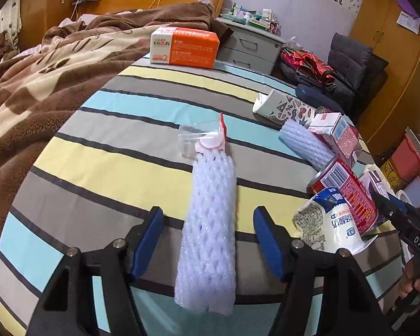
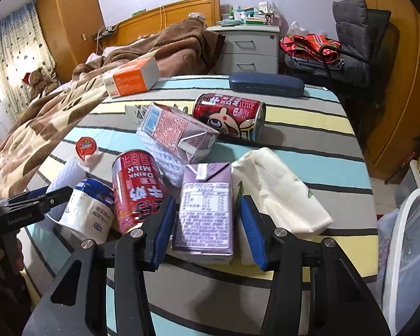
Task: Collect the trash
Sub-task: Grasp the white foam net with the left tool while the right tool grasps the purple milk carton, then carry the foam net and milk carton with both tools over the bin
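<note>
A white foam net sleeve lies on the striped tabletop, and my left gripper stands open around it with a gap on each side. A small clear cup with a red lid lies at the sleeve's far end. In the right wrist view my right gripper is closed on a purple drink carton lying flat, with the blue pads against its two long sides. A red milk can and a white yogurt cup lie just left of it.
Right of the carton lies a cream tissue pack. Behind it are a pink carton, a second red can, a blue case and an orange box. A white bin with a bag stands at the right. A blanket-covered bed borders the left.
</note>
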Tool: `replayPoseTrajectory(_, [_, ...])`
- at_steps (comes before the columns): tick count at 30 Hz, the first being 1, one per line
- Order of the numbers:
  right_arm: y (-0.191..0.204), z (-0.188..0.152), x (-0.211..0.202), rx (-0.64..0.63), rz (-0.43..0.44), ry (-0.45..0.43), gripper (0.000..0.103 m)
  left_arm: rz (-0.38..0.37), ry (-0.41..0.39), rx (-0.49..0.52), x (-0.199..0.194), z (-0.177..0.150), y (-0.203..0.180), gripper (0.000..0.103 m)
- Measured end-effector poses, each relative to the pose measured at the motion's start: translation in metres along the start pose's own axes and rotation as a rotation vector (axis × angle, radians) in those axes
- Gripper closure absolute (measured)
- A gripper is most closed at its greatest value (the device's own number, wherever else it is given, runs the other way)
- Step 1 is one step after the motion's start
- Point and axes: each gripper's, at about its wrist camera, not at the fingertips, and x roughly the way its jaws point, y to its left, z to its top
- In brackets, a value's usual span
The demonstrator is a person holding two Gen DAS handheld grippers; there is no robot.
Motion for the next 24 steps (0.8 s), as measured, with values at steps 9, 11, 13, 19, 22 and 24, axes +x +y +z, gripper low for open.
replayPoseTrajectory(9, [-0.001, -0.002, 0.002, 0.005, 0.003, 0.009, 0.063, 0.007, 0.009, 0.033, -0.001, -0.001, -0.006, 0.060])
replayPoseTrajectory(11, [-0.001, -0.002, 0.002, 0.008, 0.005, 0.006, 0.063, -0.008, 0.012, 0.029, -0.002, -0.002, -0.006, 0.069])
replayPoseTrajectory(13, [-0.002, -0.003, 0.002, 0.010, 0.005, 0.006, 0.063, -0.008, 0.012, 0.027, -0.002, -0.003, -0.006, 0.072])
replayPoseTrajectory(19, [-0.001, -0.005, 0.000, 0.011, 0.007, -0.003, 0.063, -0.015, 0.001, 0.028, -0.008, -0.004, -0.010, 0.075])
replayPoseTrajectory(22, [0.000, -0.005, -0.003, 0.015, 0.011, -0.014, 0.063, -0.022, -0.014, 0.023, -0.015, -0.003, -0.012, 0.075])
replayPoseTrajectory(24, [0.000, -0.006, -0.006, 0.018, 0.016, -0.024, 0.063, -0.022, -0.028, 0.025, -0.021, -0.002, -0.014, 0.075])
